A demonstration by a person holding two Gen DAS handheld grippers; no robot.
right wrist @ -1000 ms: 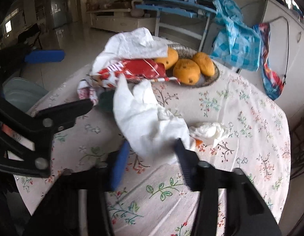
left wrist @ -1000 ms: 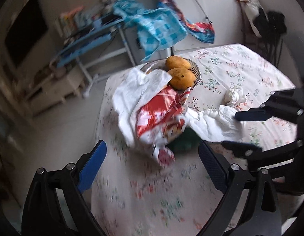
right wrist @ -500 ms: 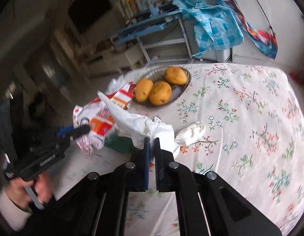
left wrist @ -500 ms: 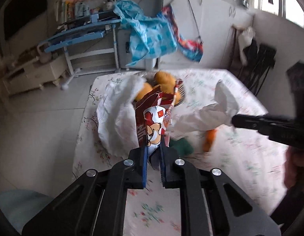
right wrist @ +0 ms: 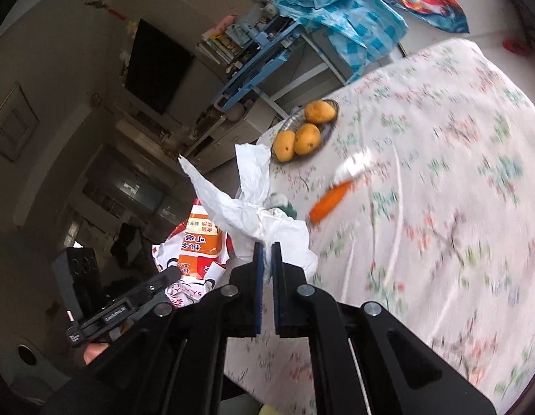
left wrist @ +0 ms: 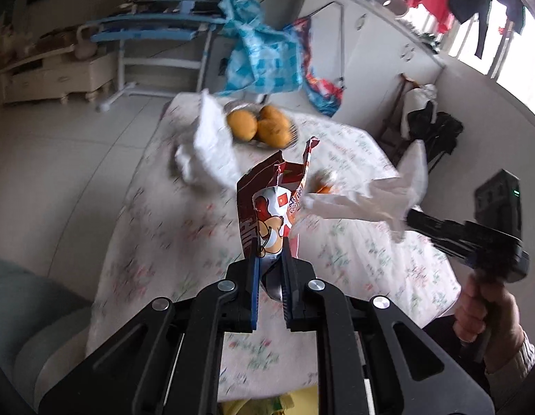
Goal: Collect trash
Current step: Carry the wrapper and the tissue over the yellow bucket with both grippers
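Note:
My left gripper (left wrist: 270, 249) is shut on a red and white snack wrapper (left wrist: 271, 204) and holds it up above the floral table (left wrist: 184, 228). My right gripper (right wrist: 266, 252) is shut on a crumpled white tissue paper (right wrist: 246, 207), lifted off the table; the tissue also shows at right in the left wrist view (left wrist: 378, 197). The wrapper shows in the right wrist view (right wrist: 195, 245) at lower left. On the table remain a white plastic bag (left wrist: 208, 145), an orange peel (right wrist: 328, 202), a small white tissue wad (right wrist: 354, 167) and a dark green scrap (right wrist: 284, 205).
A wire basket (right wrist: 328, 128) with three mangoes (left wrist: 259, 126) sits at the table's far end. A blue rack (left wrist: 157, 34) draped with a blue checked cloth (left wrist: 264, 58) stands behind. A dark chair (left wrist: 430, 128) is at the right. A grey bin rim (left wrist: 29, 311) lies lower left.
Both grippers closed from open, the left on the wrapper, the right on the tissue paper, and lifted them off the table. The white bag stayed near the basket.

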